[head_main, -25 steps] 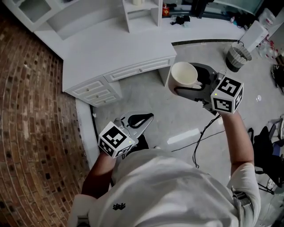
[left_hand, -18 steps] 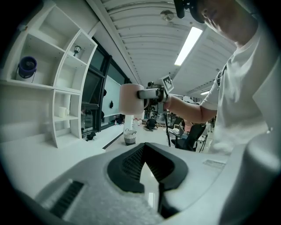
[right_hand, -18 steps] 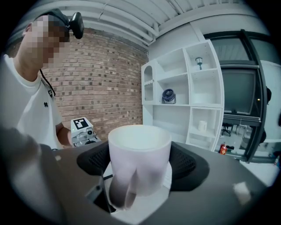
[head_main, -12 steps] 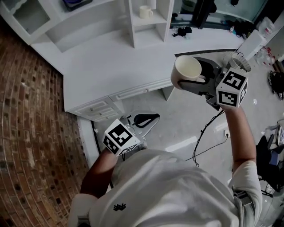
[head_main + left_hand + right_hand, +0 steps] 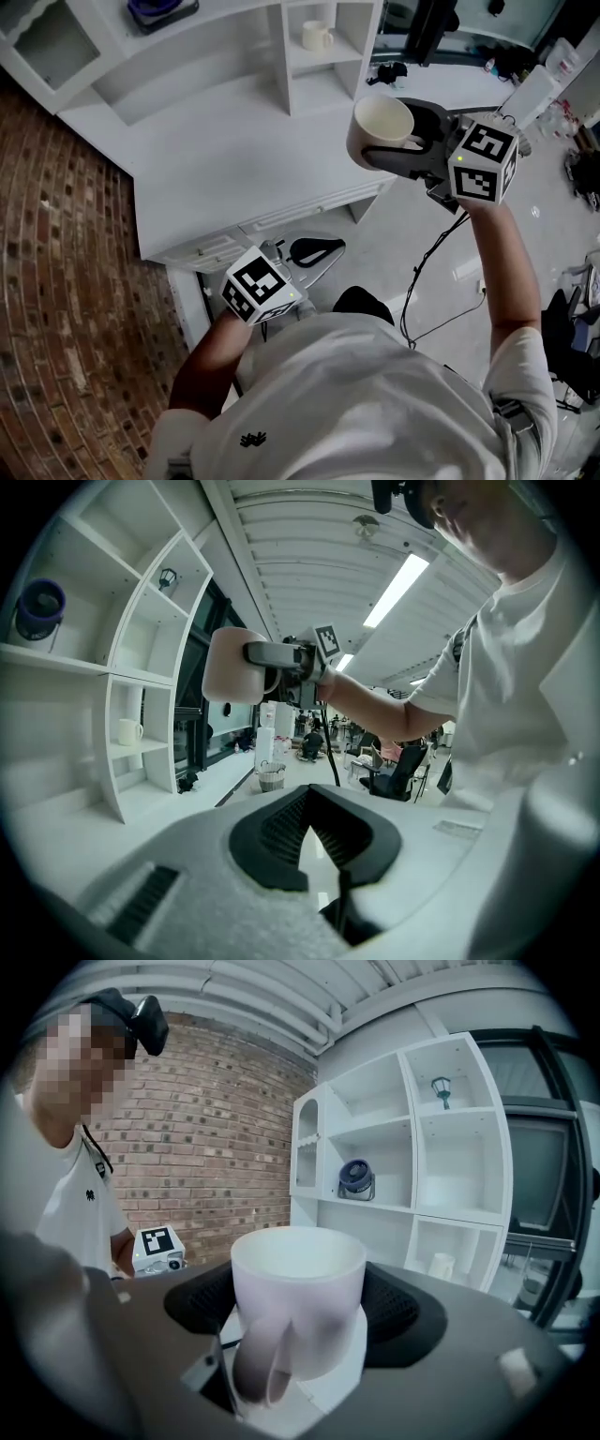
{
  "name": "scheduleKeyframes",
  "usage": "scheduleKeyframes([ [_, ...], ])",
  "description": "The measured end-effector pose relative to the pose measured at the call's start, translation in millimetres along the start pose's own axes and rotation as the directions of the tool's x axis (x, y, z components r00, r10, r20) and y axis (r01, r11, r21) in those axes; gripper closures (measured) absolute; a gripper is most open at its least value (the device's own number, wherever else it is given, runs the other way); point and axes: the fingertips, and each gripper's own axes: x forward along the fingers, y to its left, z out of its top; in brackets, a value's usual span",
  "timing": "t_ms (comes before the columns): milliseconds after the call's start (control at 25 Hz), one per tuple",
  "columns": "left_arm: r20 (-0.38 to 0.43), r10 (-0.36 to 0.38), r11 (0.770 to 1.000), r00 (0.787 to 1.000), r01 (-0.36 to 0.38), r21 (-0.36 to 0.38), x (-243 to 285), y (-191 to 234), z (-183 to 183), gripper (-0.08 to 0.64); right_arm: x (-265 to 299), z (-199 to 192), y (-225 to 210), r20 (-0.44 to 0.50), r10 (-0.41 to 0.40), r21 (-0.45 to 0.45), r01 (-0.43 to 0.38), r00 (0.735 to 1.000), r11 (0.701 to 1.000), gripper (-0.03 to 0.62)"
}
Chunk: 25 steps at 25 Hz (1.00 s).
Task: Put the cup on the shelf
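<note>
Hovering at one o'clock in the head view, the right tongs (image 5: 401, 150) pinch a white ceramic cup (image 5: 381, 124) near the white shelf unit (image 5: 281, 66). Left gripper view: left tongs (image 5: 307, 810) pressed together, empty. Right gripper view: cup upright, handle facing the camera.

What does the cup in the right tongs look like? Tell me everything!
The cup is plain, creamy white and looks like ceramic. It has a round open mouth, straight sides and one loop handle that points back toward the body of the tongs. It looks empty. It is upright in the air, facing the white shelf. The right tongs are shut on it, with black pads pressing its two sides. Nothing else touches it.
</note>
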Motion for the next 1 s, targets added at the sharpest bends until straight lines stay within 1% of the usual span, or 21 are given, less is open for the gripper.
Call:
scheduleKeyframes([
  [120,0.009,0.0,1.0,1.0,0.0,0.007,5,17,7,0.552,9,9,-19,0.013,0.0,-0.012,0.001,1.0,1.0,0.172],
  [280,0.015,0.005,1.0,1.0,-0.005,-0.006,12,41,13,0.552,21,17,-51,0.024,0.003,-0.019,-0.002,1.0,1.0,0.172],
  [480,0.019,0.04,0.999,0.999,-0.04,0.006,30,81,33,0.552,31,36,-102,0.033,0.03,-0.063,-0.028,0.999,0.998,0.172],
  [720,0.034,0.075,0.997,0.997,-0.075,0.003,54,135,66,0.552,43,70,-170,0.046,0.061,-0.122,-0.055,0.997,0.991,0.172],
  [1000,0.047,0.105,0.994,0.993,-0.104,-0.01,87,181,92,0.552,58,100,-238,0.069,0.091,-0.152,-0.08,0.994,0.985,0.172],
])
